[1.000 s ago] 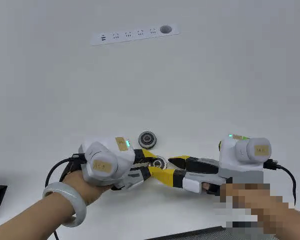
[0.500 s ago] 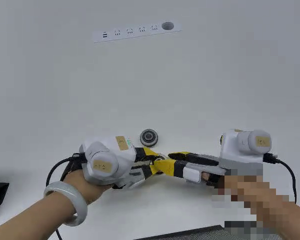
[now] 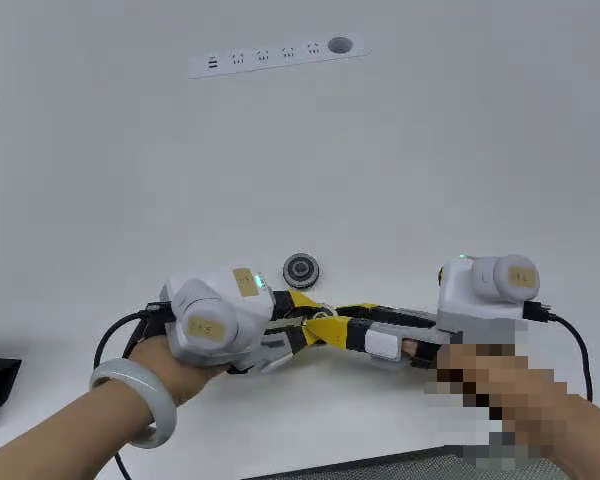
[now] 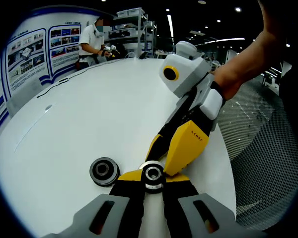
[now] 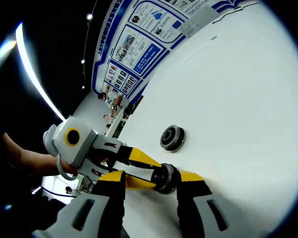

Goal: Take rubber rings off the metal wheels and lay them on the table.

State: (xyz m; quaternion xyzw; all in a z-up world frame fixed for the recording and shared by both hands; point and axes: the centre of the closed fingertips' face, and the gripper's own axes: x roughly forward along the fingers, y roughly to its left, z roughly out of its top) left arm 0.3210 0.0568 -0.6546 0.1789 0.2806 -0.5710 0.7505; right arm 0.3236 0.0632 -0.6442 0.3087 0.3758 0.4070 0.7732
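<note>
A broad white table point(image 3: 430, 150) is left bare far and right, and its near edge is met just under the hands. A long white power strip point(image 3: 277, 55) is laid at the far side. One small dark-rimmed metal wheel point(image 4: 153, 173) is clamped near centre by the left gripper point(image 4: 152, 176) and right gripper point(image 5: 164, 179) together. A second black-ringed wheel point(image 3: 302, 268) is laid flat just beyond.

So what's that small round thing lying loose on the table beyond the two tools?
A small metal wheel with a dark rubber ring around its rim and a grey hub with a centre hole. It lies flat on the white table, nothing touching it, just beyond the jaws, which both grip a second such wheel.
</note>
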